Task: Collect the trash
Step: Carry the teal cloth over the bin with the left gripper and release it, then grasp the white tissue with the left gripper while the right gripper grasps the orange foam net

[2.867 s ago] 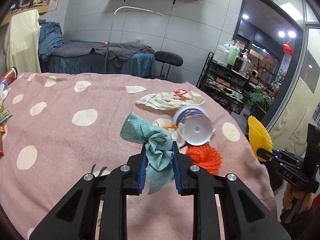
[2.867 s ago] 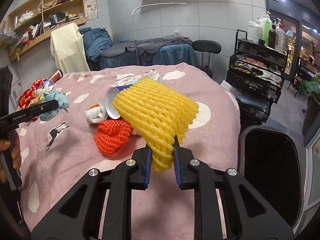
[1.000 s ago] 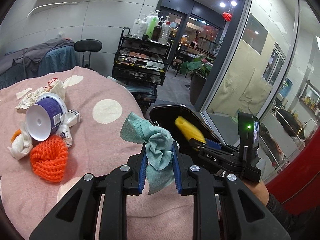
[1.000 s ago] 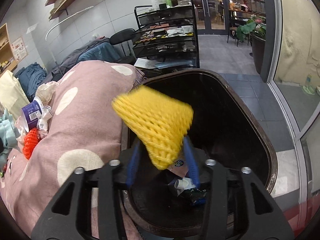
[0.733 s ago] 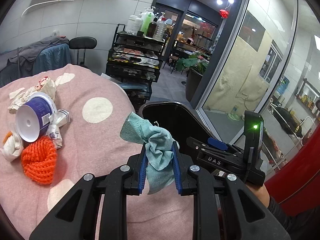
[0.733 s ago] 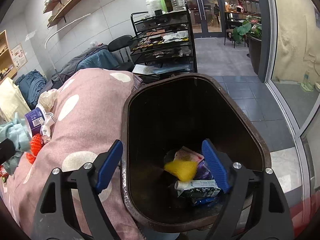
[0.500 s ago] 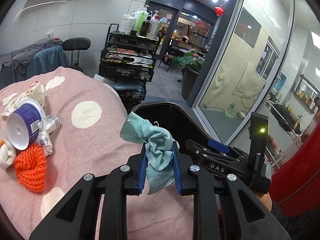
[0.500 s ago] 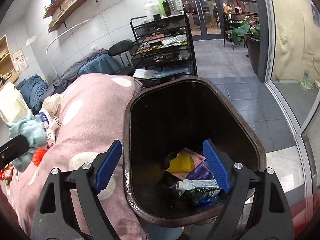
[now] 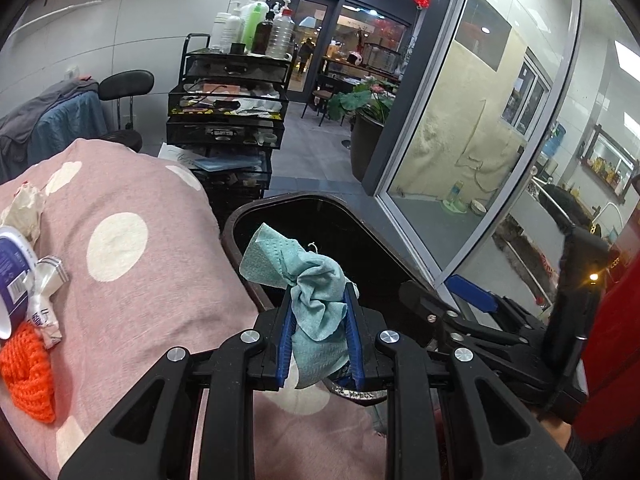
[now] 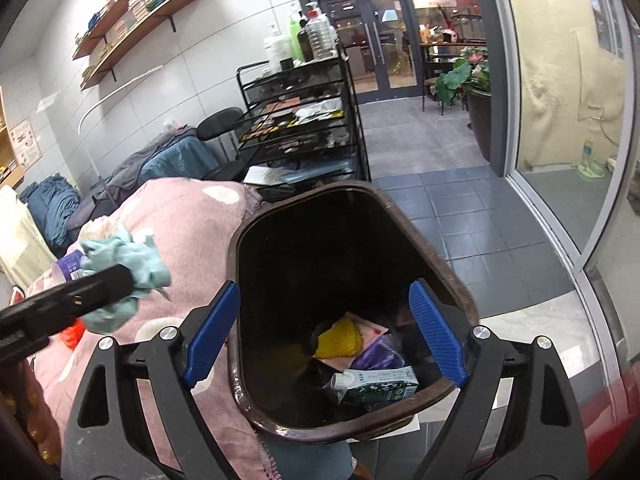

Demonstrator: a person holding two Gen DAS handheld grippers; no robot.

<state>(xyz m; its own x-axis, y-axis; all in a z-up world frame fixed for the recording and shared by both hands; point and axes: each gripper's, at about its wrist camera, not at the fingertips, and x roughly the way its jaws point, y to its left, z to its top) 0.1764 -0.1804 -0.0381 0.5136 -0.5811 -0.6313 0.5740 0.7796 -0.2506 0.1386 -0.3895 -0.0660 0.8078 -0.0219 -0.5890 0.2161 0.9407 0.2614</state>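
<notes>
My left gripper (image 9: 319, 312) is shut on a crumpled teal cloth (image 9: 280, 256), which hangs over the near left rim of a dark brown bin (image 9: 236, 220). In the right wrist view that cloth (image 10: 136, 260) sits left of the bin (image 10: 440, 264), over the table. My right gripper (image 10: 324, 286) hovers above the bin's mouth with its jaws opening wide and nothing between them. A yellow foam net (image 10: 340, 338) lies at the bottom of the bin beside a dark carton (image 10: 376, 388) and other wrappers.
On the pink dotted tablecloth (image 9: 140, 280) lie an orange foam net (image 9: 28, 368), a purple and white tub (image 9: 10, 268) and crumpled wrappers. A black wire trolley (image 9: 228, 120) with bottles stands behind the bin. Glass panels run along the right.
The yellow foam net dropped out of my right gripper into the bin and those jaws spread wide. My left gripper carried the teal cloth from over the table to the bin's rim.
</notes>
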